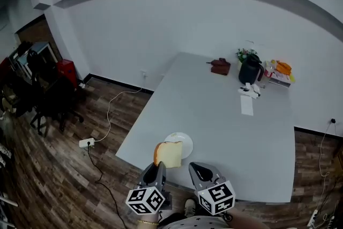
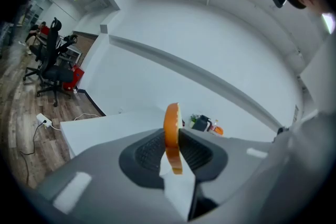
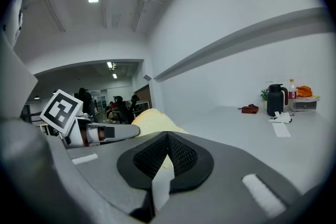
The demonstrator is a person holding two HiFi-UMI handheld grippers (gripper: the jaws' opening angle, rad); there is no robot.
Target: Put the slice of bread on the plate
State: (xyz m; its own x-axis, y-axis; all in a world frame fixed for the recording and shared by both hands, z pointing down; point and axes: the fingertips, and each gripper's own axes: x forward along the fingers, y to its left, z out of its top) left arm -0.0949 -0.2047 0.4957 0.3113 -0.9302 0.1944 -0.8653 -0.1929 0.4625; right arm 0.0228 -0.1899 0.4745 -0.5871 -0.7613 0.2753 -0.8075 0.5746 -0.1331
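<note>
L tool (image 1: pixel 160 167) clamped on flat squarish slice of bread w/ orange-brown crust and pale soft crumb (image 1: pixel 168 154), held upright on edge, pinched btwn ribbed black pads. In head view, overlaps near rim of round white glossy plate (image 1: pixel 186 143); contact w/ plate not clear. Plate nr front-left corner of smooth pale grey tabletop (image 1: pixel 225 126). R tool (image 1: pixel 201 171) just beside, jaws together, nothing btwn, apart from bread.
</note>
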